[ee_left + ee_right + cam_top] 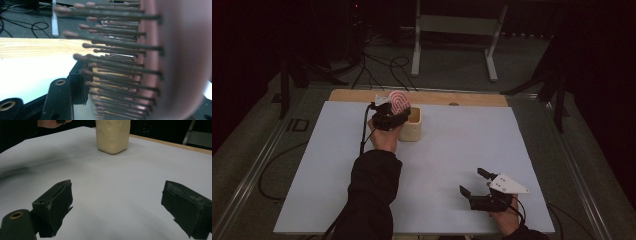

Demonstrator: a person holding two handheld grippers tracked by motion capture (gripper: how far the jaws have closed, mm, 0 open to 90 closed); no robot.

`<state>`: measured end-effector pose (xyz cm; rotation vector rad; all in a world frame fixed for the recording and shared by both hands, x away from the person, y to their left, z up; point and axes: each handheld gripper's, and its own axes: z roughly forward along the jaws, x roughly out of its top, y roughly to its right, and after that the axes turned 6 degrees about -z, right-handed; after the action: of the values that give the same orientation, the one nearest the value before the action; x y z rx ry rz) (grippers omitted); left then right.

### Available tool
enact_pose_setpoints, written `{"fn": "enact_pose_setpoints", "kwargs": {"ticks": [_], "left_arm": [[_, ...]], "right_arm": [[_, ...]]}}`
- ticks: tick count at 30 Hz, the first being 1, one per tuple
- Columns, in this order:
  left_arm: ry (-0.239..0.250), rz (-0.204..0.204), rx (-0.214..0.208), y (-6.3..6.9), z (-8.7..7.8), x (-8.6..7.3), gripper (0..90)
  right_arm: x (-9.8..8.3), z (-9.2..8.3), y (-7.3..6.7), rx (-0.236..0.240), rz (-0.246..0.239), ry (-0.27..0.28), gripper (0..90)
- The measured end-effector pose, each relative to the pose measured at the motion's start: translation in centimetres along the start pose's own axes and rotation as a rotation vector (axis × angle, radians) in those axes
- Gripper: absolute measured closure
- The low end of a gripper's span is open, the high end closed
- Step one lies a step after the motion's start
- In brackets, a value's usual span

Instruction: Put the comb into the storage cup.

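One pink hairbrush [400, 101] at cream cup [414, 131]; lettering unreadable.

Pink hairbrush [400, 102], oval head with concentric pale rings, stands upright with its head above the rim of a cream square cup [414, 131] near the table's far edge; dark bristles [117, 47] with rounded tips project sideways.

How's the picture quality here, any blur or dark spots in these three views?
High view: dim, surroundings nearly black, only the white table lit. Left gripper view: the pink hairbrush sits too close, soft and out of focus. Right gripper view: the beige cup is sharp, with a smeared shadow at left.
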<state>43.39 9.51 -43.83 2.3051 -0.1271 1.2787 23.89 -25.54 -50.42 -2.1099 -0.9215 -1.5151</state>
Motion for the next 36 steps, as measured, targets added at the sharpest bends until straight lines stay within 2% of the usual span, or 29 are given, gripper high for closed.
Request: {"fn": "enact_pose_setpoints", "kwargs": {"ticks": [6, 14, 20, 27, 32, 36], "left_arm": [[-0.003, 0.0, 0.01, -0.2, -0.1, 0.0, 43.0], [-0.006, -0.021, 0.031, -0.5, -0.1, -0.1, 35.1], [0.008, -0.026, 0.053, -0.6, -0.2, -0.1, 25.8], [0.004, -0.008, 0.052, -0.6, -0.6, 0.0, 13.4], [0.006, -0.009, 0.053, -1.0, -0.9, 0.0, 3.0], [0.01, 0.015, 0.054, -1.0, -1.4, 0.1, 0.3]], "right_arm": [[0.0, 0.0, 0.0, 0.0, 0.002, -0.002, 9.8], [0.0, 0.0, 0.0, 0.001, 0.0, -0.001, 9.8], [0.0, 0.0, 0.0, 0.001, 0.0, -0.002, 9.8], [0.0, 0.0, 0.0, 0.001, -0.002, -0.003, 9.7], [0.0, 0.0, 0.0, 0.001, 0.0, -0.003, 9.7], [0.0, 0.0, 0.0, 0.001, -0.001, -0.003, 9.7]]}}
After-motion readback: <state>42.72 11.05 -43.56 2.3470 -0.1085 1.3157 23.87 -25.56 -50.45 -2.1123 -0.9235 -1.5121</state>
